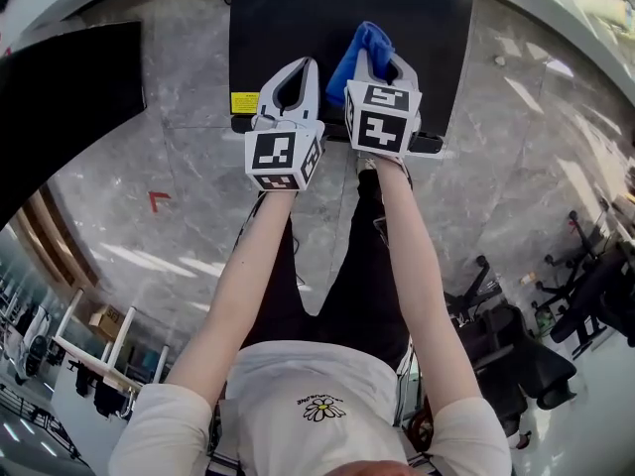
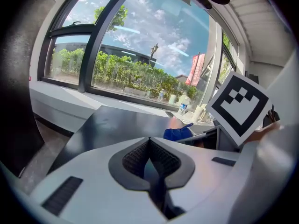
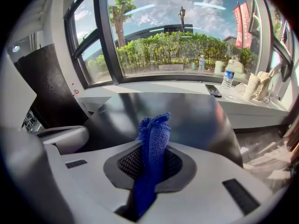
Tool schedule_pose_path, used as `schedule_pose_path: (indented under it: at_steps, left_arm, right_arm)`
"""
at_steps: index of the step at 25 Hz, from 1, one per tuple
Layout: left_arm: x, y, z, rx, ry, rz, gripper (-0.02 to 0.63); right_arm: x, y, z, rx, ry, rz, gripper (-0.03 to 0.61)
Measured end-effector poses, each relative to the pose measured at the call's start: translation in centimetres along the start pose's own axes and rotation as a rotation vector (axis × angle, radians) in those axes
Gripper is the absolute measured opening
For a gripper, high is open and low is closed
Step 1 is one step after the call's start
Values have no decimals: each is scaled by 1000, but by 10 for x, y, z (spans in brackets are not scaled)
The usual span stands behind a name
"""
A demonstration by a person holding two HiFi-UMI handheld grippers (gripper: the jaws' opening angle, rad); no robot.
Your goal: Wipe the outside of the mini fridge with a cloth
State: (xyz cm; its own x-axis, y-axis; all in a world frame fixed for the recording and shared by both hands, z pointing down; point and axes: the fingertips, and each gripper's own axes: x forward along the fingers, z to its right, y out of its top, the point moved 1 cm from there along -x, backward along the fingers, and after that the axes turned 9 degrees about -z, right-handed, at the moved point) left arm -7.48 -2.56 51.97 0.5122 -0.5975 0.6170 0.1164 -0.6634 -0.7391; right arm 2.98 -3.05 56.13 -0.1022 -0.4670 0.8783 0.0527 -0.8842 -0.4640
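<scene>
Right now we hold the blue cloth (image 3: 152,141) pinched between the jaws of our right gripper (image 1: 383,67), over the near edge of the black mini fridge (image 1: 298,18). Just left, our left gripper (image 1: 294,79) has its jaws pressed together on nothing.

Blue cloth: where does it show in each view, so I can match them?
Head view: upper centre, blue cloth sticking out of the right gripper.
Left gripper view: cloth right of centre, beside the right gripper's marker cube.
Right gripper view: cloth centre, clamped between the jaws.
Shared landmark: the mini fridge's black top.
</scene>
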Motion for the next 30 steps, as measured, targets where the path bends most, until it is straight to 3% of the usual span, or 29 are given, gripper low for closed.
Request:
schedule_pose_path:
  at_steps: [11, 17, 27, 30]
  left_arm:
    - [40, -2, 72, 45, -78, -29, 5]
    - [51, -9, 95, 42, -92, -37, 5]
    - [42, -17, 101, 36, -87, -43, 5]
    - [37, -13, 92, 34, -78, -30, 5]
  right_arm:
    - [-21, -19, 116, 88, -114, 8, 61]
    - [-29, -31, 155, 98, -159, -1, 61]
    - [-42, -55, 211, 156, -282, -41, 61]
    - [-61, -52, 225, 199, -326, -6, 61]
